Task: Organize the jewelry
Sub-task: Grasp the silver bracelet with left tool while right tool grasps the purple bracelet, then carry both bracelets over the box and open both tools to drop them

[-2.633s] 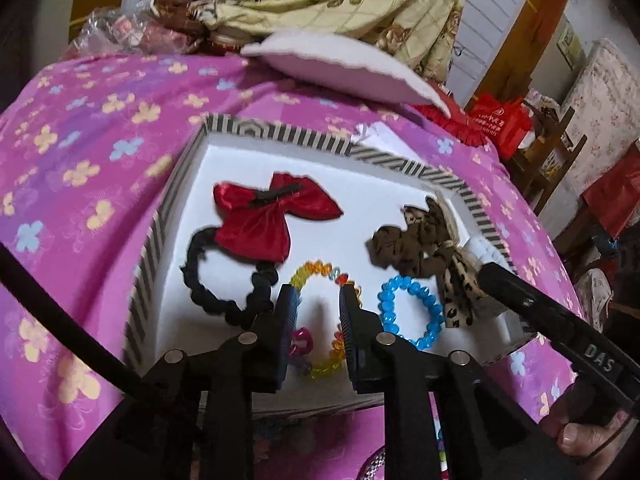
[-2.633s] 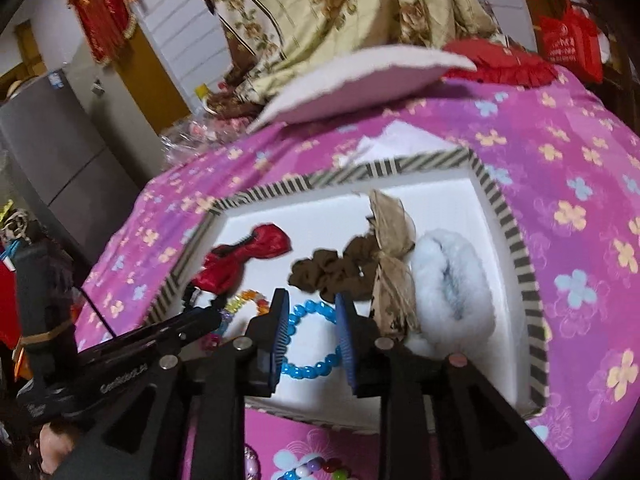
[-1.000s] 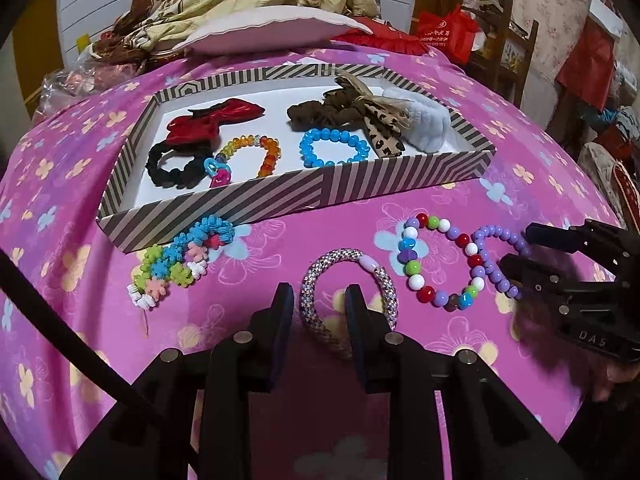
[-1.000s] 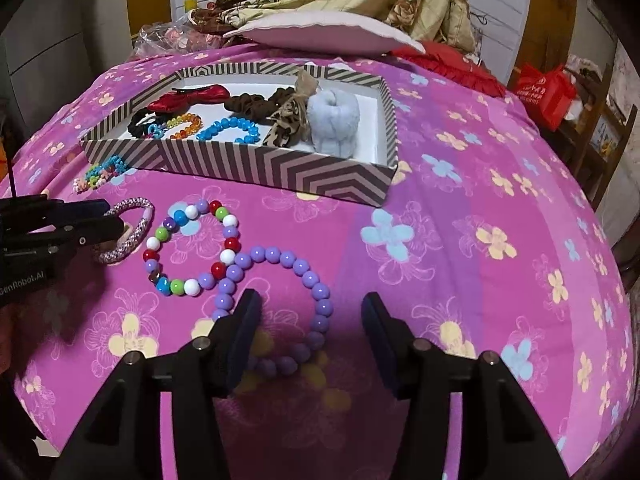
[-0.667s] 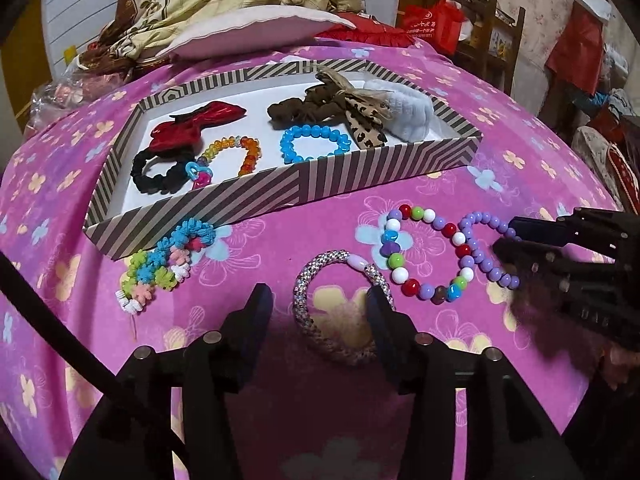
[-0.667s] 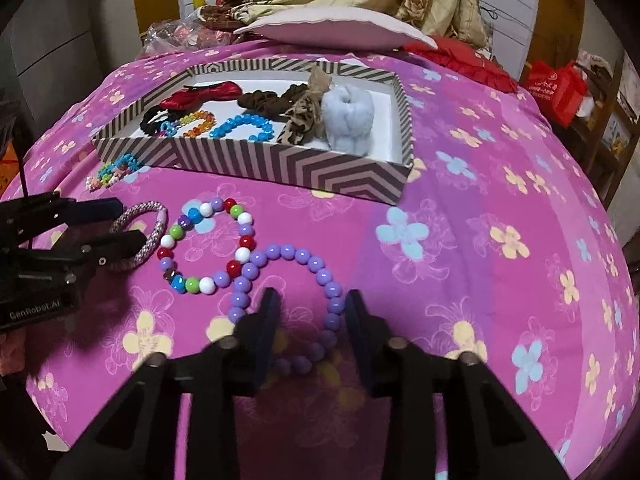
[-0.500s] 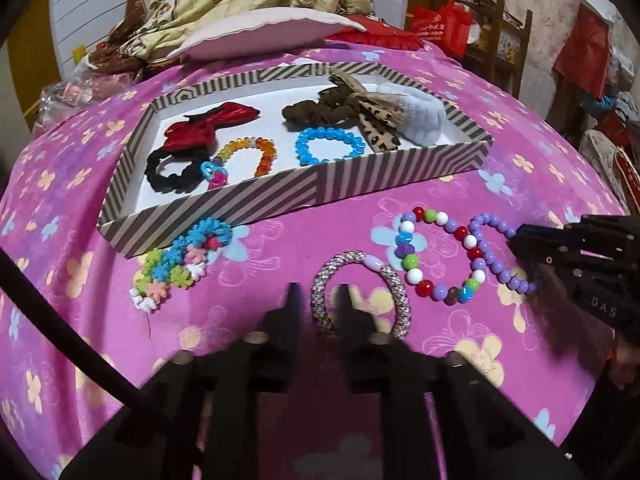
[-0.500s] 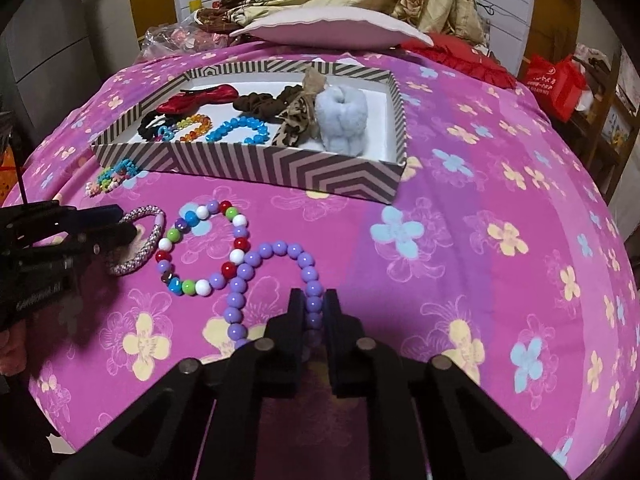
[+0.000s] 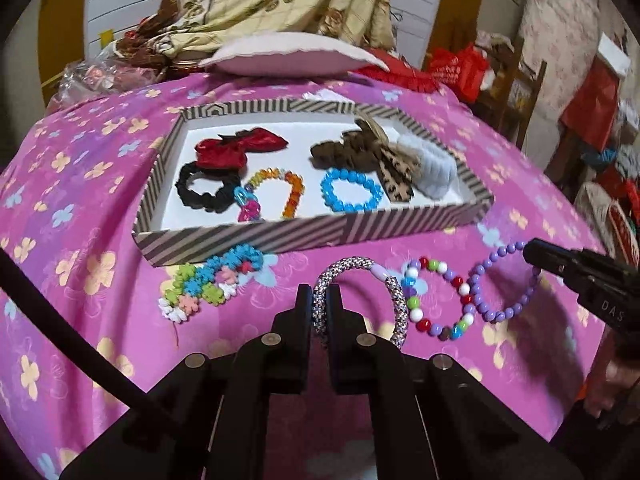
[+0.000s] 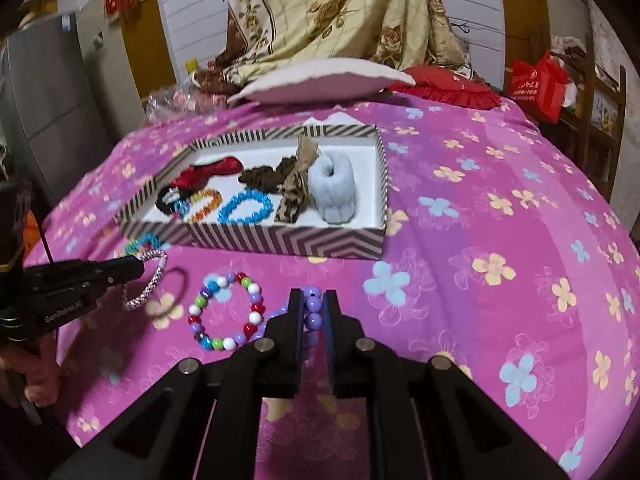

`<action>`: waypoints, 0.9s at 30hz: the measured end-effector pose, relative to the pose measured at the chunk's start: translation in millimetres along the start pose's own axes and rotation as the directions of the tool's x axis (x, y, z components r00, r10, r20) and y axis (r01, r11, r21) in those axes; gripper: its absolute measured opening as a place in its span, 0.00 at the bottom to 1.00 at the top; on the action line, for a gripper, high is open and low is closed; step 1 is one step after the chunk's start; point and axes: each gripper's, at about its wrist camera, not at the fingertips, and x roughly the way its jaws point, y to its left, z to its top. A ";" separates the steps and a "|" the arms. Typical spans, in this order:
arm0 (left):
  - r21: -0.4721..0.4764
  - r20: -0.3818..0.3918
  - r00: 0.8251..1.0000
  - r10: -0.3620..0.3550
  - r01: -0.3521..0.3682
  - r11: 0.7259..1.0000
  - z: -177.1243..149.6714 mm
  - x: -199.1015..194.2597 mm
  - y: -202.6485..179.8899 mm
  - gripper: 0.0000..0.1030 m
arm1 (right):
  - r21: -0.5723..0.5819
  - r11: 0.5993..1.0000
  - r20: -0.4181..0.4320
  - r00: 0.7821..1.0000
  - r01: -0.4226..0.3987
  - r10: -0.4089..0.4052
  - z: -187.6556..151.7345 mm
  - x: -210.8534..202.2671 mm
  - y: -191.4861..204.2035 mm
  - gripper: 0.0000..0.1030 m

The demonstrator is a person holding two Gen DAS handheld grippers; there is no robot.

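My left gripper (image 9: 319, 300) is shut on a speckled pink-and-white rope bracelet (image 9: 396, 308), which hangs just above the pink flowered bedspread. In the right wrist view that left gripper (image 10: 140, 266) holds the rope bracelet (image 10: 154, 280) over its shadow. My right gripper (image 10: 312, 308) is shut on a purple bead bracelet (image 10: 313, 320); in the left wrist view the right gripper (image 9: 532, 254) dangles the purple bead bracelet (image 9: 504, 314). A multicoloured bead bracelet (image 9: 416, 314) (image 10: 195, 310) lies between them. A flower bracelet (image 9: 212, 284) lies by the striped box (image 9: 312, 234) (image 10: 280, 240).
The box holds a red bow (image 9: 240, 148), a black scrunchie (image 9: 200, 196), an orange bracelet (image 9: 294, 188), a blue bracelet (image 9: 348, 192), a leopard bow (image 9: 392, 168) and a white fluffy scrunchie (image 9: 432, 168). A pillow (image 9: 288, 56) lies behind. Chairs and red bags (image 9: 460, 68) stand right of the bed.
Both grippers closed, the left on the rope bracelet and the right on the purple bead bracelet, and both rose a little, lifting the bracelets off the bedspread.
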 end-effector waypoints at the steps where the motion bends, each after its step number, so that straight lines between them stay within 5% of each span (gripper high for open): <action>1: -0.008 0.010 1.000 -0.001 0.001 1.000 1.0 -1.8 1.2 0.00 | 0.004 1.000 0.015 1.000 0.000 0.000 0.6 -2.7 0.0 0.09; 9: -0.044 0.043 0.999 -0.011 0.012 0.999 4.8 -8.0 6.3 0.00 | 0.016 1.000 0.123 0.992 -0.002 0.000 6.6 -21.3 0.0 0.09; 27: -0.051 0.053 0.998 -0.014 0.017 0.999 5.3 -10.8 6.7 0.00 | -0.012 1.000 0.115 0.993 0.021 -0.020 4.4 -18.9 8.0 0.09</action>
